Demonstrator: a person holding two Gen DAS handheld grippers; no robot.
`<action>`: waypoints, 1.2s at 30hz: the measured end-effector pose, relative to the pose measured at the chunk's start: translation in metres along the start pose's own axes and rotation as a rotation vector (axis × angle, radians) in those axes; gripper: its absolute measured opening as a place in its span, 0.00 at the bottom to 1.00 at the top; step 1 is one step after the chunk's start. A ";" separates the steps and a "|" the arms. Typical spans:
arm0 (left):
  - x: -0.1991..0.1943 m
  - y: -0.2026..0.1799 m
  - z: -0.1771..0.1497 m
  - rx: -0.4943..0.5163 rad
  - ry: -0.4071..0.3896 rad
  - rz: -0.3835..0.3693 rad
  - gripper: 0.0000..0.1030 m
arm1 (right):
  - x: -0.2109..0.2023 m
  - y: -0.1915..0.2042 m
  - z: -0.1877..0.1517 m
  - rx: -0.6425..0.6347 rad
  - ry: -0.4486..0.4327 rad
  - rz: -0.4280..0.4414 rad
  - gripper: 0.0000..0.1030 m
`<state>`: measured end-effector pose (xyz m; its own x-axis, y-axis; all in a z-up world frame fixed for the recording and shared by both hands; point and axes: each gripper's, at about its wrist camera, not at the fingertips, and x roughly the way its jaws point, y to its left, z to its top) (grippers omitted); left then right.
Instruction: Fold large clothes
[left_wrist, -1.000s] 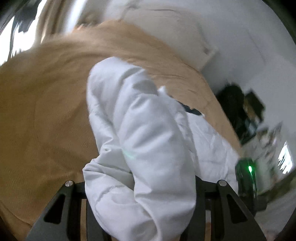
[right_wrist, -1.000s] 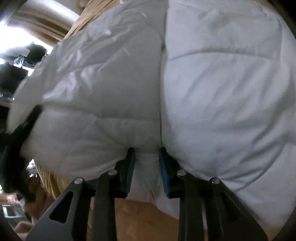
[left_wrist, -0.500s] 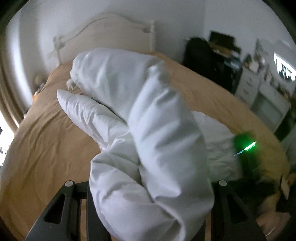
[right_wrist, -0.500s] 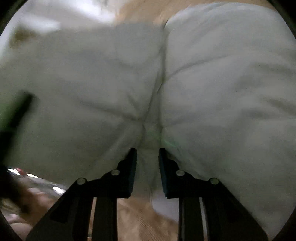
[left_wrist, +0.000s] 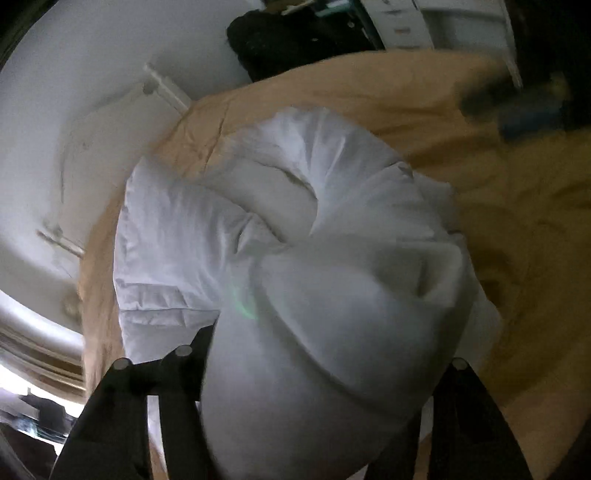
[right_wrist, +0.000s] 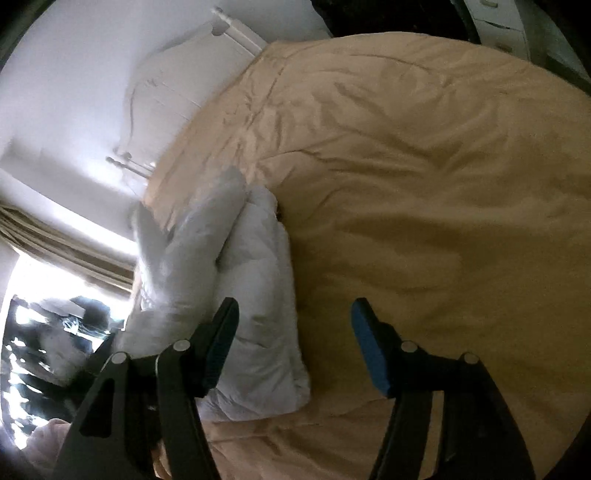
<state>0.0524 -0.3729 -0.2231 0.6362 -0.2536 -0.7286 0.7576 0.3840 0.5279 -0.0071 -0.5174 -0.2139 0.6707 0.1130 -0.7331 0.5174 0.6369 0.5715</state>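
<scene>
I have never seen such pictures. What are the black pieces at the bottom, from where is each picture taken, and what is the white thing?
No robot: a person holds a two-finger tool in each hand, and a wide-angle camera on each looks along its black fingers. One picture comes from the left tool; its jaws have just been opening, with a white padded garment bulging between them. The other comes from the right tool; its jaws have just been opening too, with nothing between them. The garment lies bunched on a tan bed cover.
</scene>
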 end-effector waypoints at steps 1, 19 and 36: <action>0.003 -0.012 0.002 0.023 0.004 0.022 0.56 | -0.002 0.004 0.010 -0.027 0.009 -0.017 0.63; 0.020 0.000 0.007 0.043 0.032 -0.041 0.59 | 0.194 0.182 0.095 -0.734 0.613 -0.223 0.94; -0.018 0.145 -0.006 -0.250 0.258 -0.540 0.61 | 0.217 0.132 0.071 -0.656 0.701 -0.200 1.00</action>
<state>0.1505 -0.3071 -0.1363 0.0959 -0.2597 -0.9609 0.8844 0.4653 -0.0375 0.2444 -0.4623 -0.2712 0.0254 0.2488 -0.9682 0.0466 0.9672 0.2497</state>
